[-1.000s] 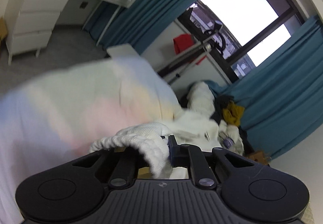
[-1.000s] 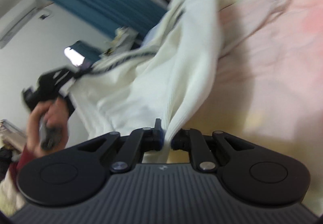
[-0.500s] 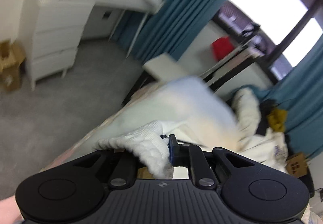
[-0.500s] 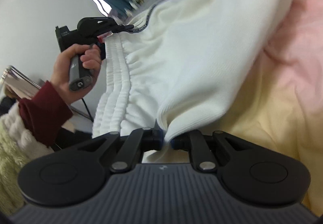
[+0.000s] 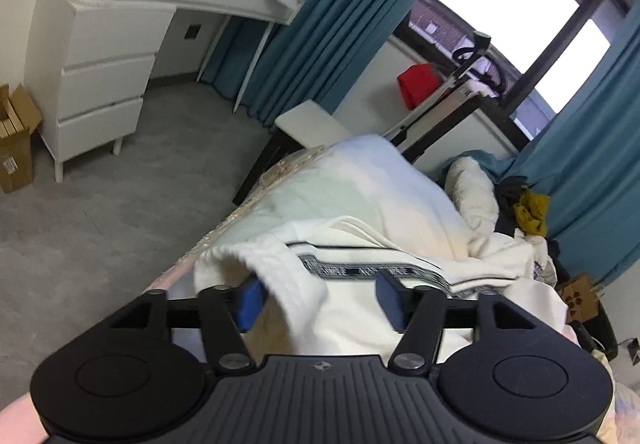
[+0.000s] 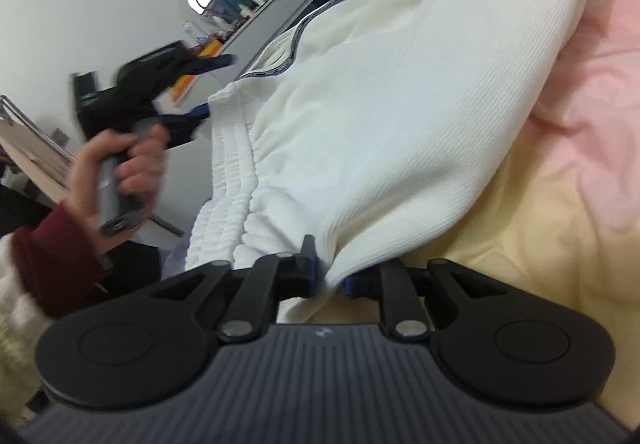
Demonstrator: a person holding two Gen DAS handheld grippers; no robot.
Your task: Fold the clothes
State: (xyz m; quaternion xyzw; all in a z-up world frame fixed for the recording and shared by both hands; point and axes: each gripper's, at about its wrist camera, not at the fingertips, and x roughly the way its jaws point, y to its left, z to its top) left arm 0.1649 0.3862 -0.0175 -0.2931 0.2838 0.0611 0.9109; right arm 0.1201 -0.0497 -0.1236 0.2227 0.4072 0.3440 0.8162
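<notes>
White ribbed trousers (image 6: 380, 96) with an elastic waistband and a dark lettered side stripe (image 5: 360, 270) lie across the pastel bed cover (image 6: 568, 172). My left gripper (image 5: 318, 302) is open, its blue pads wide apart, with the waistband corner (image 5: 280, 272) lying loose between them. In the right wrist view that same left gripper (image 6: 200, 88) is held by a hand at the waistband's far end. My right gripper (image 6: 330, 274) is shut on a fold of the trousers' near edge.
A white chest of drawers (image 5: 100, 84) and desk stand on grey carpet at the left. Teal curtains (image 5: 328, 12) frame a window. A pile of other clothes (image 5: 516, 212) lies at the bed's far end. A cardboard box (image 5: 14, 140) stands at the far left.
My left gripper has opened and let go of the waistband, which has dropped onto the bed. My right gripper keeps its hold on the trousers' edge.
</notes>
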